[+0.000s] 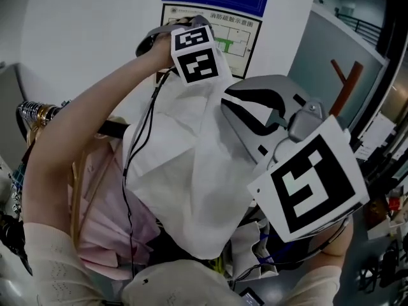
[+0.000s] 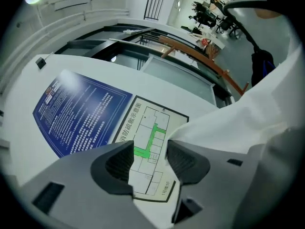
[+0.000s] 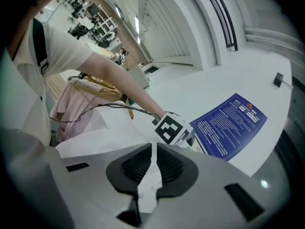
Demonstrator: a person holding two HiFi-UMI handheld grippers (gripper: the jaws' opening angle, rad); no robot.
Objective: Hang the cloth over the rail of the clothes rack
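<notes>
A pale wall fills the far side, and in front of it the white cloth hangs in mid-air at the centre, well right of the rack and not yet touching it. Pink garments hang on the left, under the chrome rail, which runs from far left in behind the person's raised arm. The right gripper has its jaws pressed together on a thin fold of the cloth. The left gripper, held high and far, has its jaws spread, with the floor plan on the wall showing through the gap. Here the cloth lies against the outer side of one jaw and not between the two. The cloth's upper edge runs from the far left gripper to the nearer right gripper. Its long axis seems to run downward from that edge, narrowing to a point near the person. To do this step well, the left jaws likely need to pinch the edge first, since only one firm grip shows. Then the edge should be kept taut, carried left above the rail, clear of the hanging garments, and lowered so that roughly equal lengths fall on each side
</notes>
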